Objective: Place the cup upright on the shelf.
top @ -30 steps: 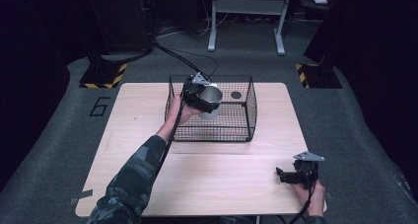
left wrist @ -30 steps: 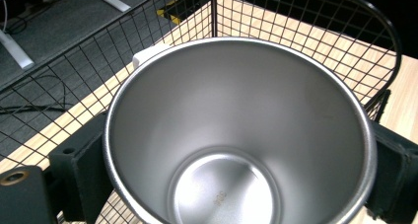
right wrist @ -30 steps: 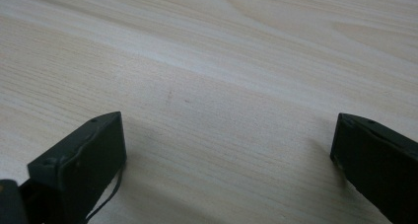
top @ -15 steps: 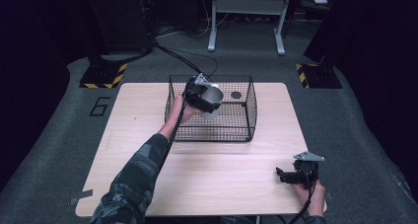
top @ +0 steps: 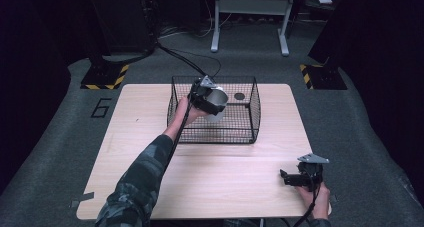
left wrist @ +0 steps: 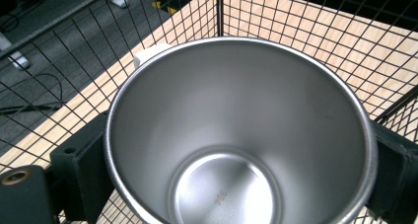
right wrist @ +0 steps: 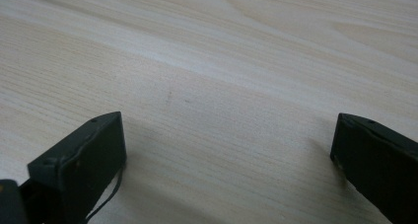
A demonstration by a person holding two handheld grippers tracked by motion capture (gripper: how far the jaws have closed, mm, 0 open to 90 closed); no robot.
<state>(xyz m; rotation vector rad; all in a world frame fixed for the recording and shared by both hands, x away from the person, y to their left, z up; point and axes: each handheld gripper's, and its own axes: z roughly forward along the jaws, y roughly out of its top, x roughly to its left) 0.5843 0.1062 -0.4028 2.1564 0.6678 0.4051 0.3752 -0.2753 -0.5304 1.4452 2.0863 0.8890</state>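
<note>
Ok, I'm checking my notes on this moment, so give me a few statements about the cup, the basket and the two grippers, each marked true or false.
1. The left gripper holds the shiny steel cup over the black wire basket. True.
2. The cup holds water. False: it is empty.
3. The right gripper grips a small block. False: its jaws stand open over the bare pale wooden table.
4. A dark round disc lies in the basket. True.

Table: light wooden table (top: 150, 137), pale grain, on grey carpet.
On it: black wire basket (top: 252, 112) (toward the far edge, near the middle).
Near right corner: right gripper (top: 287, 177) rests there, jaws apart.
</note>
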